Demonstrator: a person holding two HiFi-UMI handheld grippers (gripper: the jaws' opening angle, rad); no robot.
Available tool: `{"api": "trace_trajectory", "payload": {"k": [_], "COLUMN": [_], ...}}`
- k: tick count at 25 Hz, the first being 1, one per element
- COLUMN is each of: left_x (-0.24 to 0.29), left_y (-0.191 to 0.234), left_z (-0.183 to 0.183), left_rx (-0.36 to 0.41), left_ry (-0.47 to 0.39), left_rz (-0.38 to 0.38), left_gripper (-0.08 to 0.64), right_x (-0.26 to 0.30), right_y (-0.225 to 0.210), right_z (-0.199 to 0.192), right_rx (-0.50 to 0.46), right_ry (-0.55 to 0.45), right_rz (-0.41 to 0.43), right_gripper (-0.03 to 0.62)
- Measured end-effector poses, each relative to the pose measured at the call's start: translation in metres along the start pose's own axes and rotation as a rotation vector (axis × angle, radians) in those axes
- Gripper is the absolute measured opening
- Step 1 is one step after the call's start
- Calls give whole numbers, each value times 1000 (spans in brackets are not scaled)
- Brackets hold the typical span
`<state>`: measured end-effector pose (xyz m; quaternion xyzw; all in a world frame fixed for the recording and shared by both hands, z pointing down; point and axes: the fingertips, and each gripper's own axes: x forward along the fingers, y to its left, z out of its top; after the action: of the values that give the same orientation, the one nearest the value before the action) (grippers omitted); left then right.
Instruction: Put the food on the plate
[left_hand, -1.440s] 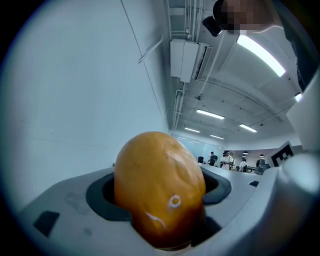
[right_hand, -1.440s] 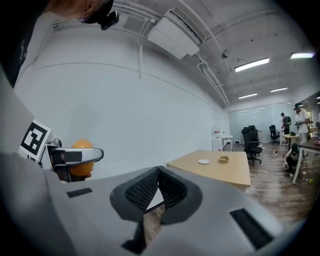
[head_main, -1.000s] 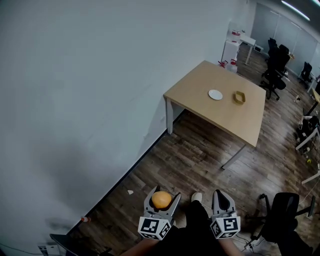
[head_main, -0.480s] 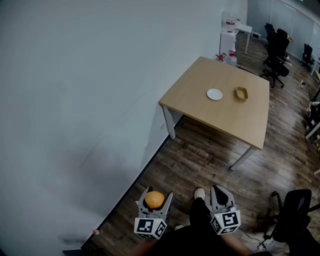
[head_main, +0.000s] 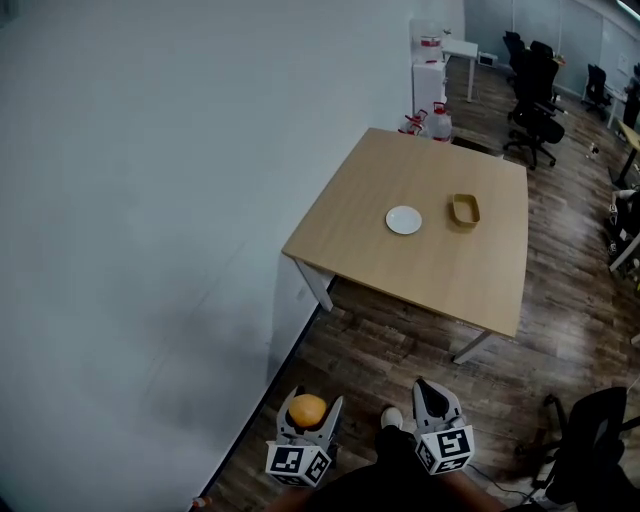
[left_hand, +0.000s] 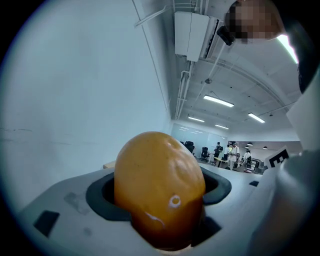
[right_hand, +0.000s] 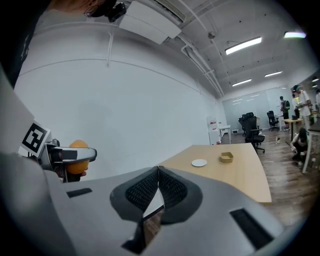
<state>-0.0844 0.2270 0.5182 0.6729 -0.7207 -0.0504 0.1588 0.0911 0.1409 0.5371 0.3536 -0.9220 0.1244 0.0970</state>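
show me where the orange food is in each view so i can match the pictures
Head view: the orange food is at bottom centre-left, held in the left tool.
Left gripper view: the orange food fills the centre, clamped between that tool's jaws.
Right gripper view: the orange food is small at the far left edge, in the left tool seen side-on.
Shared landmark: the white wall, beside or behind it in all three.

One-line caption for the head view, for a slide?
Head view: left tool clamps an orange food item, right tool shut and empty, white plate on the wooden table ahead.
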Motion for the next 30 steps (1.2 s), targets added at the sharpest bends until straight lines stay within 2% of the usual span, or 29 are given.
{"api": "trace_trajectory", "payload": {"k": [11,17,23,27,30], "left_x": [106,137,165,184,204], "left_y": [-22,-35,-40,-39,-40], "left_z": [14,11,18,15,15], "left_rx": [29,44,38,50,30], "left_ry": [20,30,26,39,39], "left_rz": [-33,-48,-72,-100,-125], "left_gripper": [333,333,333,333,333], "right_x": [54,71,87,92,100], "right_y": [-66,-89,-94,-102,-117], "right_z": [33,36,34,40,52], "right_rx": [-11,-16,-12,-6,-17], "right_ry": [-3,19,58,55,38], "right_rz": [12,17,67,49,10], "right_gripper": [60,60,60,60,60]}}
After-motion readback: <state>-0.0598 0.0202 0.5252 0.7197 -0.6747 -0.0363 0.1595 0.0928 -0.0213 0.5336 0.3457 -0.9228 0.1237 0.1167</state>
